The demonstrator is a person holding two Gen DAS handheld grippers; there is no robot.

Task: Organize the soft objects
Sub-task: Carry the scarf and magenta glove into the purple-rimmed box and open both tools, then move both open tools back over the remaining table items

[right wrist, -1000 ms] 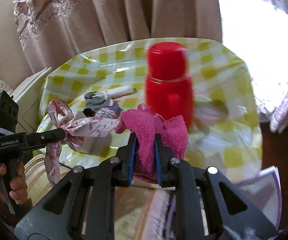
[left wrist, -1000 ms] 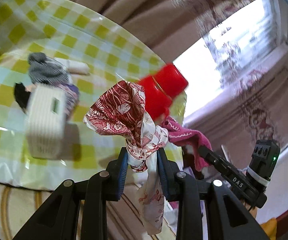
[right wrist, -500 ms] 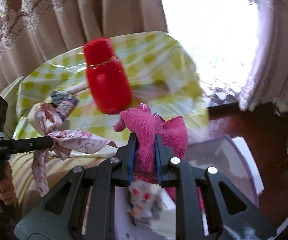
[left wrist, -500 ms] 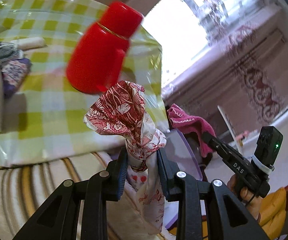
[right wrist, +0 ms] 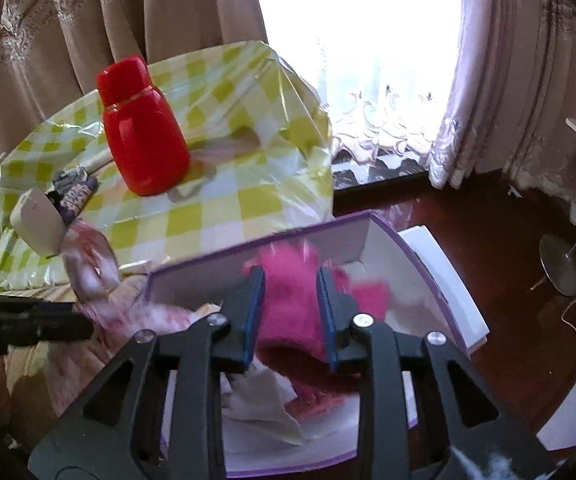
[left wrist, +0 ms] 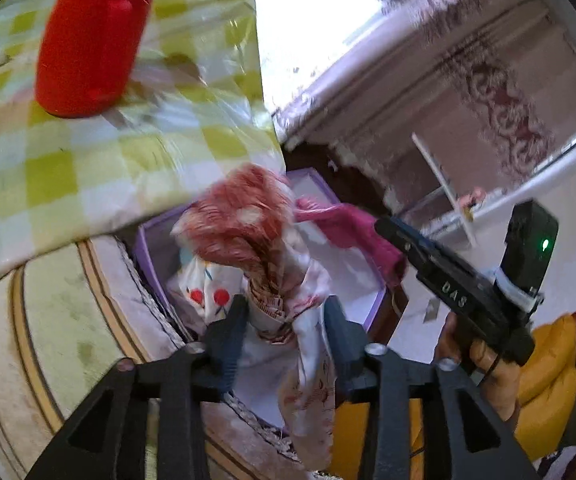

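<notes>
Left wrist view: left tongs opening, red-patterned white cloth slipping loose over the purple-rimmed box. Right tongs likewise opening, fuzzy pink cloth dropping into the box for storage.

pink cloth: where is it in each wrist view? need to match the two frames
Left wrist: pink cloth right of centre, at the tip of the right hand-held gripper, over the purple-edged box.
Right wrist: pink cloth low centre, between the opening jaws, over the same box.
Shared landmark: red bottle on the checked tablecloth, upper left in both.
</notes>
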